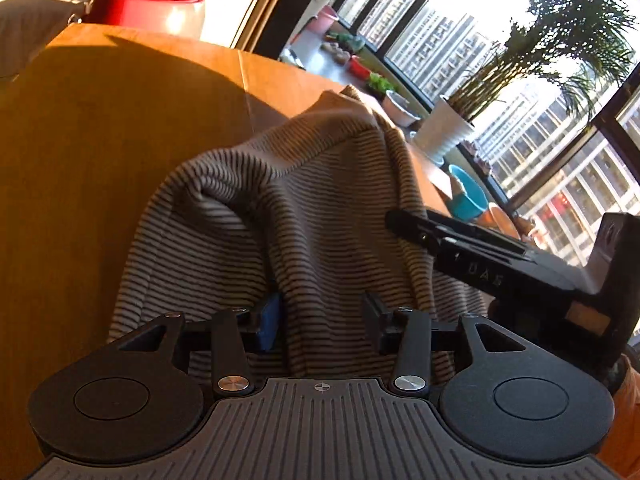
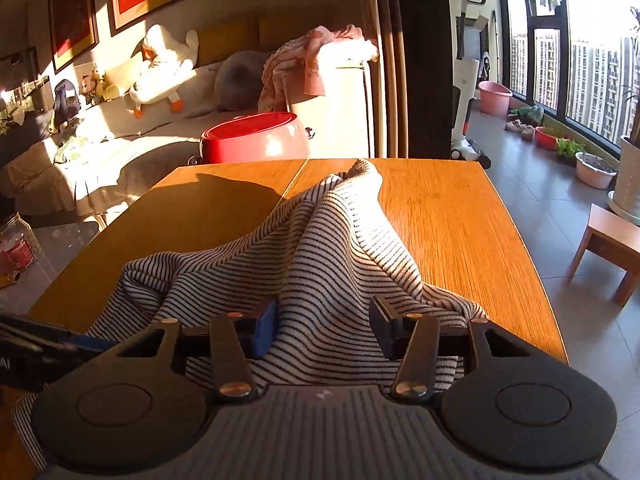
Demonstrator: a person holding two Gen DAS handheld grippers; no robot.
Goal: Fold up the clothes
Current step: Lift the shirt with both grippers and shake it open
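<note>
The striped garment (image 2: pixel 320 248) lies bunched on the wooden counter (image 2: pixel 460 220), its near edge drawn up toward me and its long axis running away from me to a peaked fold at the far end. Most of the cloth sits on the middle of the counter, with a flap spreading off to my left.

My left gripper (image 1: pixel 320 320) has a raised ridge of the fabric standing between its jaws. They stand partly apart, and I cannot tell whether the pads are pressing the cloth or only flanking it. My right gripper (image 2: pixel 324 328) is in the same position on its side of the hem: jaws partly apart, a hump of striped cloth between them, and no firm pinch that I can confirm. In the left wrist view the right gripper comes in from the right, just beside the fabric, so both of my hands are at the near edge, close together.

I judge the next move depends on that near edge: with the garment stretching straight ahead, I would need a secure hold at both corners before carrying the hem forward over the body.

The only writing I can make out is a few pale letters on the right gripper's body, too blurred to read with confidence. A red bucket (image 2: pixel 256 138) stands beyond the counter's far edge.
</note>
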